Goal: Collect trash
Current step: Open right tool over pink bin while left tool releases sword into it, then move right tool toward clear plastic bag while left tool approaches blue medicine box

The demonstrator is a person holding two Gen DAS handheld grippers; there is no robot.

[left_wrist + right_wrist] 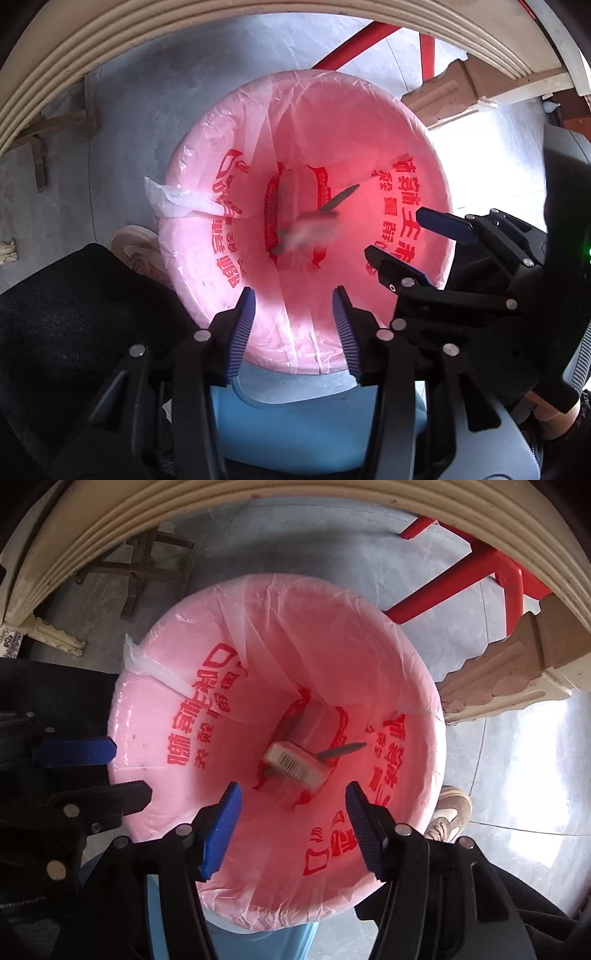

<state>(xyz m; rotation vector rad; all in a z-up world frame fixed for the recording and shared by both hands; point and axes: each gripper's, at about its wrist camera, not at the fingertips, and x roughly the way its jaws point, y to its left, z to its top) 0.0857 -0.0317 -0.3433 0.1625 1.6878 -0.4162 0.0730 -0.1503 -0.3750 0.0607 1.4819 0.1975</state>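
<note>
A bin lined with a pink plastic bag (pixel 221 177) with red print stands on the floor below both grippers; it also shows in the right wrist view (pixel 166 716). A small carton with a barcode (pixel 295 766) lies inside the bag beside a grey pointed stick (pixel 340 751); in the left wrist view the carton (pixel 314 229) is blurred. My left gripper (pixel 293 325) is open and empty above the bin's near rim. My right gripper (pixel 291 816) is open and empty over the bag, and shows at the right of the left wrist view (pixel 410 240).
A cream table edge (pixel 110 531) arcs over the bin. A red stool (pixel 480 579) stands behind it, a carved table leg (pixel 517 672) to the right, a dark wooden stool (pixel 147 561) at back left. The person's shoe (pixel 450 812) is on the grey floor by the bin.
</note>
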